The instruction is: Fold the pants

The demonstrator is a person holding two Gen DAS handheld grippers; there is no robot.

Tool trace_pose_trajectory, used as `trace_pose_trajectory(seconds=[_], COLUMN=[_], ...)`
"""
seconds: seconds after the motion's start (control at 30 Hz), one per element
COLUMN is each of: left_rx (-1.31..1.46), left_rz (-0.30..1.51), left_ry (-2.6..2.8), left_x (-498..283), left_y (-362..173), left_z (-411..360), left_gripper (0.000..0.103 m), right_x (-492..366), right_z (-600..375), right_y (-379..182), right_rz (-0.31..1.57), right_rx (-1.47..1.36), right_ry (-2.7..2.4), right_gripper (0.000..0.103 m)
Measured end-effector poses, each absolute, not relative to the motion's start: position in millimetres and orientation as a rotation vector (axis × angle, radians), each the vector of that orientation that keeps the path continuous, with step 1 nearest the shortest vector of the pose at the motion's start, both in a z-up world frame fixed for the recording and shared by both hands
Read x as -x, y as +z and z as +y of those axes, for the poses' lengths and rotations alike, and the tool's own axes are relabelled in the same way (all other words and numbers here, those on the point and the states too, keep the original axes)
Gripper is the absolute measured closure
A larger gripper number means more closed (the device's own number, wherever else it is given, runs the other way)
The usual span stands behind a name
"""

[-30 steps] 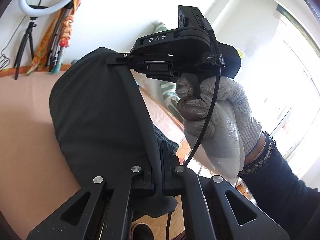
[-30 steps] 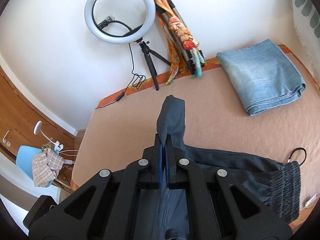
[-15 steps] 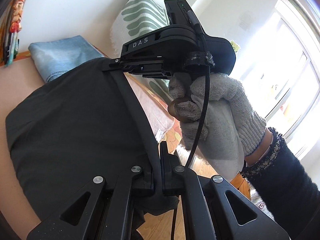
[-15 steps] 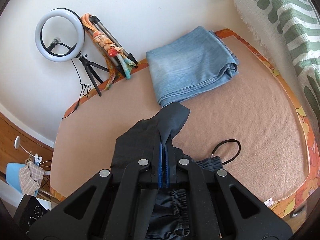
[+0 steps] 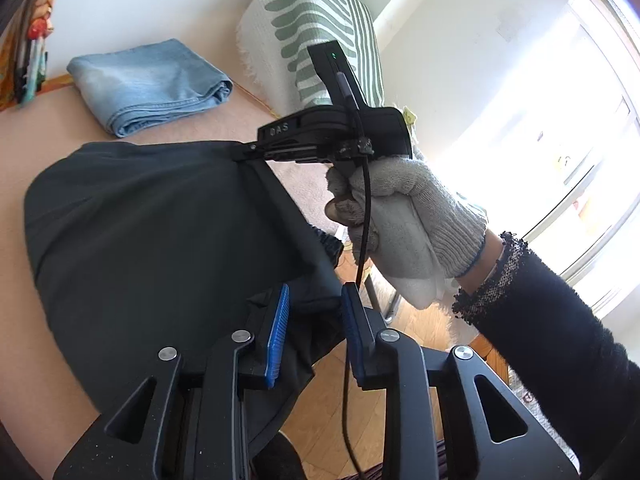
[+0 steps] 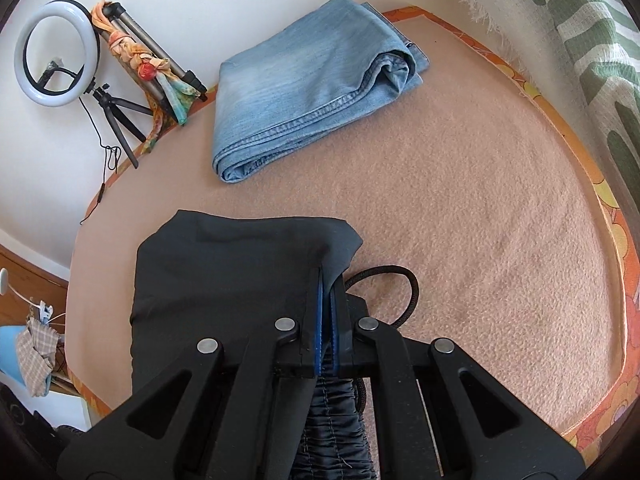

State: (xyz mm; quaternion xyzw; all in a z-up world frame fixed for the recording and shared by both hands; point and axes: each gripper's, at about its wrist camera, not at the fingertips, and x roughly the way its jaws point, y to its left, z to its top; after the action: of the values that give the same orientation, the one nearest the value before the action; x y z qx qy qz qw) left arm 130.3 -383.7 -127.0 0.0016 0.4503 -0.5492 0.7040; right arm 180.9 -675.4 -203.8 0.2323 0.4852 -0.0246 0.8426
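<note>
Dark grey pants (image 5: 152, 232) lie doubled over on the peach blanket, also in the right wrist view (image 6: 224, 272). My left gripper (image 5: 314, 300) is open, its blue pads apart, with the pants' hem edge lying loose between them. My right gripper (image 6: 327, 300) is shut on the pants' hem corner, low over the blanket; it also shows in the left wrist view (image 5: 248, 152) held by a gloved hand. The elastic waistband (image 6: 332, 428) and a black drawstring loop (image 6: 400, 280) lie under the right gripper.
Folded blue jeans (image 6: 304, 96) lie at the far side of the bed. A green-striped pillow (image 5: 316, 32) stands at the right. A ring light on a tripod (image 6: 56, 48) and a bundled tripod stand by the wall. The bed's edge and wooden floor (image 5: 420, 320) are near.
Both grippers carried the hem across toward the waistband and lowered it onto the bed. My left gripper, shut on the hem before, has opened. The right gripper stays shut.
</note>
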Motion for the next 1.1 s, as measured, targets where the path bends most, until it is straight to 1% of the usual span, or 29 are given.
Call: trace_pose_trajectory(seconds=[0.07, 0.13, 0.3, 0.33, 0.37, 0.4, 0.43, 0.53, 0.7, 0.83, 0.93, 1.0, 1.1], left_rx=[-0.004, -0.032, -0.035, -0.036, -0.032, -0.025, -0.012, 0.030, 0.113, 0.120, 0.135, 0.162, 0.196], left_rz=[0.994, 0.973, 0.973, 0.969, 0.971, 0.979, 0.994, 1.035, 1.130, 1.148, 1.145, 1.167, 1.203], left_ry=[-1.185, -1.133, -0.997, -0.971, -0.953, -0.938, -0.929, -0.897, -0.893, -0.901, -0.895, -0.891, -0.873], left_x=[-137.2, -138.7, -184.3, -194.5, -204.3, -215.5, -224.6, -256.0, -281.9, -290.7, -293.9, -299.4, -306.1], left_y=[-122.1, -118.0, -127.1, -130.9, -132.4, -138.8, -142.1, -156.6, -178.6, -185.6, -186.2, -190.3, -198.6], left_z=[-356.8, -338.0, -300.0, -305.2, -300.7, -300.3, -298.2, -303.7, -309.8, -316.2, -315.7, -316.4, -316.4], left_gripper=[0.077, 0.077, 0.077, 0.077, 0.073, 0.066, 0.063, 0.062, 0.062, 0.062, 0.062, 0.060, 0.059], right_x=[-178.1, -170.9, -136.0, -126.8, -117.8, -108.1, -97.7, -68.7, -36.5, -21.4, -17.0, -18.9, -24.7], right_z=[-678.6, -680.5, -673.4, -668.1, -661.1, -652.1, -641.4, -604.2, -538.4, -492.7, -468.4, -458.0, -445.8], right_y=[-204.9, -198.4, -167.7, -160.1, -152.2, -144.5, -136.6, -121.2, -138.3, -164.2, -185.1, -196.2, -211.4], right_rz=[1.027, 1.013, 0.983, 0.973, 0.965, 0.954, 0.940, 0.912, 1.003, 1.078, 1.112, 1.119, 1.135], right_rx=[-0.506, -0.507, -0.430, -0.418, -0.406, -0.400, -0.399, -0.430, -0.565, -0.592, -0.638, -0.641, -0.671], right_ry=[-0.060, -0.078, -0.122, -0.117, -0.106, -0.092, -0.066, 0.027, 0.177, 0.234, 0.246, 0.211, 0.171], right_gripper=[0.099, 0.094, 0.093, 0.090, 0.087, 0.081, 0.075, 0.066, 0.066, 0.066, 0.066, 0.066, 0.066])
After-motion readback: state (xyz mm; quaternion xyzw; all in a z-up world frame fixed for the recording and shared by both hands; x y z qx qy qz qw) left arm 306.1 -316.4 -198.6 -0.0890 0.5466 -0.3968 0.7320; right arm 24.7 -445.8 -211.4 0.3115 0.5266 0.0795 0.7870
